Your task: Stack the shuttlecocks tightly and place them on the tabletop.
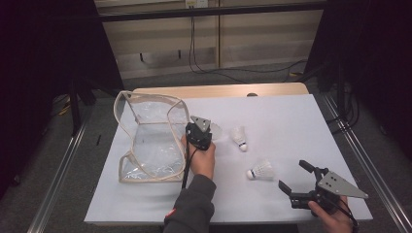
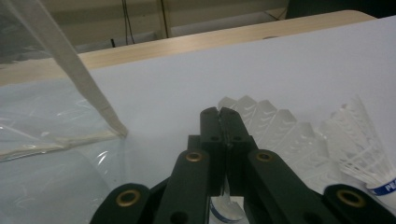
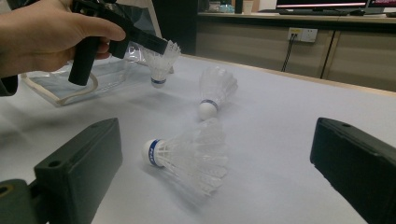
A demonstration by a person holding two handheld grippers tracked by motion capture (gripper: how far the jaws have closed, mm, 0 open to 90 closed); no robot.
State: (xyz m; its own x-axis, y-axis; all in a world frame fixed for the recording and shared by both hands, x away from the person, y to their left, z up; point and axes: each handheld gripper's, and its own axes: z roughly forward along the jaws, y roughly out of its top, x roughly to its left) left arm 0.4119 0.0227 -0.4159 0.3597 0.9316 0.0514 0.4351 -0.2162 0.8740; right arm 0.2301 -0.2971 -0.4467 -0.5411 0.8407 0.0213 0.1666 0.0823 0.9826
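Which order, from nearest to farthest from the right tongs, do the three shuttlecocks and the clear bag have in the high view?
1. The lying shuttlecock, just left of the right tongs.
2. The second shuttlecock, farther up the table.
3. The held shuttlecock, pinched in the left tongs beside the bag.
4. The clear bag, at the far left.

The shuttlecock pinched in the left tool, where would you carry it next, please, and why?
Probably sideways over the clear bag's open rim, then release. The left tool is shut on a shuttlecock's feathers and holds it off the table, with the bag just beside it.
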